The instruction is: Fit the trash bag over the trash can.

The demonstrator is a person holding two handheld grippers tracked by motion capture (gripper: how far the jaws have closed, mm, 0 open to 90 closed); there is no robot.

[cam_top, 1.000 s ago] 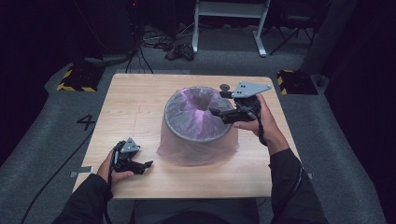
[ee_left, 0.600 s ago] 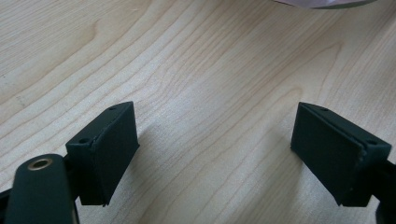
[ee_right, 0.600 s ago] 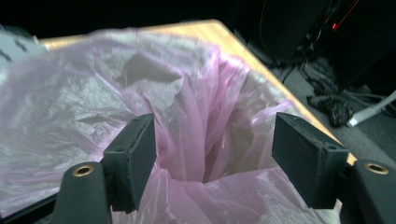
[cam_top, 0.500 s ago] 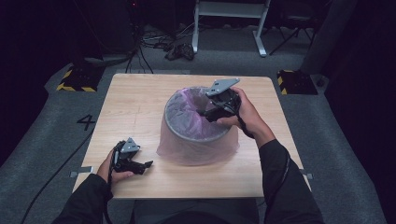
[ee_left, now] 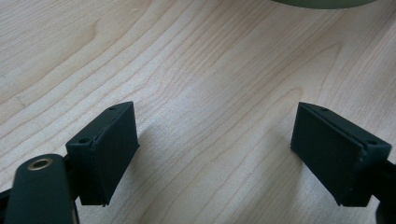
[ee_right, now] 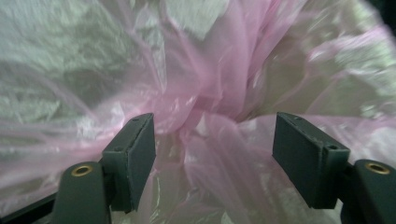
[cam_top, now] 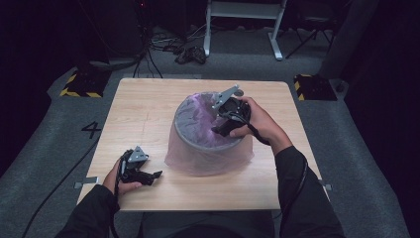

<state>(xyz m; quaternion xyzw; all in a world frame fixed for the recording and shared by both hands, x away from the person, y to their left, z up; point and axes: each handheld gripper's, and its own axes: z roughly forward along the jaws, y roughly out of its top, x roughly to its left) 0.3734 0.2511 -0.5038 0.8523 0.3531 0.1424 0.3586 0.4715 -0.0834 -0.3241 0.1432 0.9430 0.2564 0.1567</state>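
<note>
High view: bin (cam_top: 205, 136) at table (cam_top: 148, 106) centre, pink liner (cam_top: 198, 111) inside. Right gripper (cam_top: 229, 115) dips over its rim; left gripper (cam_top: 141, 171) rests well apart.

Left gripper view: jaws spread, empty.

Right gripper view: jaws parted, bunched liner fold directly ahead between them, ungrasped.

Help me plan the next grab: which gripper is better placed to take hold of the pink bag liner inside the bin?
Right. The right gripper is over the bin, jaws open around the pink liner. The left gripper rests open on the table, beside the bin.
</note>
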